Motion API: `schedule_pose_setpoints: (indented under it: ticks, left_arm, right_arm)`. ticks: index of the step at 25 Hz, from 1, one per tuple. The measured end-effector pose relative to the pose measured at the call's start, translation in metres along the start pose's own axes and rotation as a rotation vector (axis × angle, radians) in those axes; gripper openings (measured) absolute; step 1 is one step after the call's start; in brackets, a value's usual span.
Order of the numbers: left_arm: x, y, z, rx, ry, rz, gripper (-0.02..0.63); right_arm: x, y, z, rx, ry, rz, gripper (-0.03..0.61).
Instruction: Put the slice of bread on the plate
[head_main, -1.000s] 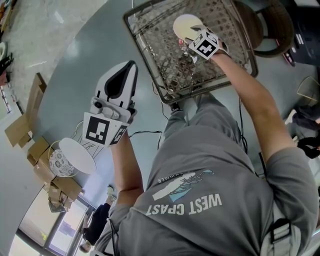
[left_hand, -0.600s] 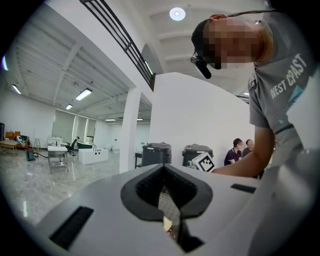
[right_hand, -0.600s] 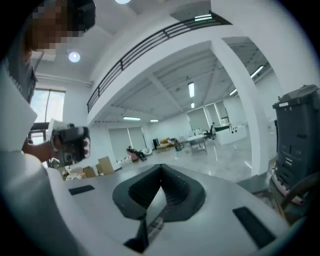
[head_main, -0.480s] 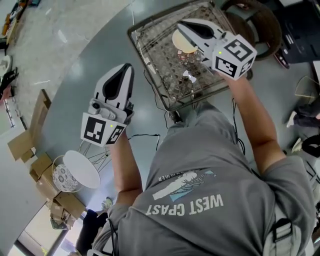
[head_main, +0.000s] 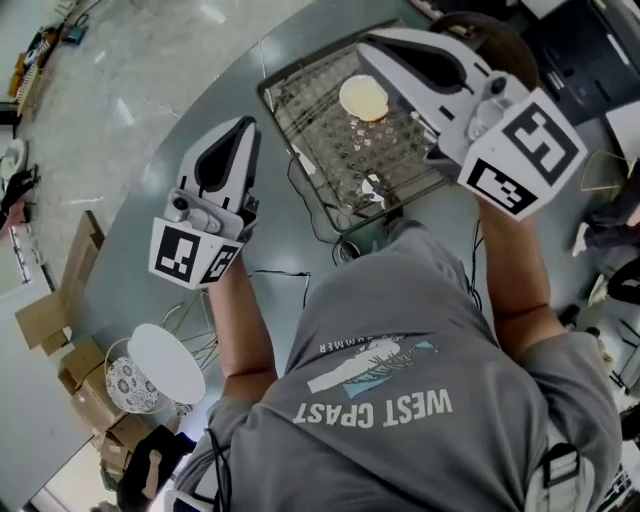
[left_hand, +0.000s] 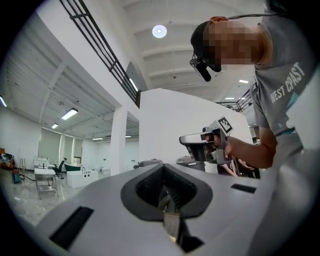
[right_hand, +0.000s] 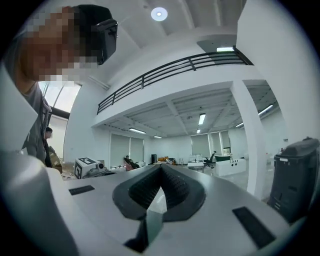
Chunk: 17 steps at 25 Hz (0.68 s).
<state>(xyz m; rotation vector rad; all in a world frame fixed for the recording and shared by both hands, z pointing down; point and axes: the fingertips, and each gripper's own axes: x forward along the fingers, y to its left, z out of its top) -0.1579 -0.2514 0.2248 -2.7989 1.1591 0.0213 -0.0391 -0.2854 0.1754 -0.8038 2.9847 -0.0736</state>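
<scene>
A round, pale slice of bread (head_main: 363, 97) lies flat on a wire rack (head_main: 330, 150) far below my hands; I cannot make out a plate under it. My right gripper (head_main: 365, 42) is held high and level above the rack's right side, shut, with nothing between its fingers. My left gripper (head_main: 245, 125) is also raised and level, left of the rack, shut and empty. The left gripper view shows its own closed jaws (left_hand: 167, 200) and the right gripper (left_hand: 202, 145) across from it. In the right gripper view the closed jaws (right_hand: 156, 195) point into the hall.
The rack rests on a grey round surface (head_main: 180, 110). A small white scrap (head_main: 372, 190) lies on the rack's near part. A white round stool (head_main: 165, 362) and cardboard boxes (head_main: 45, 320) stand at lower left. A dark chair (head_main: 480, 25) is behind the rack.
The right gripper has lifted from the bread on the rack up towards the camera, leaving the bread there. The left gripper has risen a little.
</scene>
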Motion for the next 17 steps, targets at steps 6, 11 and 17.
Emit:
schedule_pose_setpoints:
  ticks: [6, 11, 17]
  left_arm:
    - [-0.01, 0.001, 0.051, 0.051, -0.066, -0.068, 0.008]
    - [-0.014, -0.012, 0.051, 0.072, -0.084, -0.103, 0.008]
    - [-0.029, -0.006, 0.052, 0.081, -0.095, -0.106, 0.008]
  right_arm:
    - [-0.003, 0.037, 0.052, -0.074, -0.021, -0.067, 0.006]
    - [-0.016, 0.049, 0.05, -0.1, -0.034, -0.103, 0.006]
    - [-0.01, 0.059, 0.046, -0.107, -0.034, -0.122, 0.006]
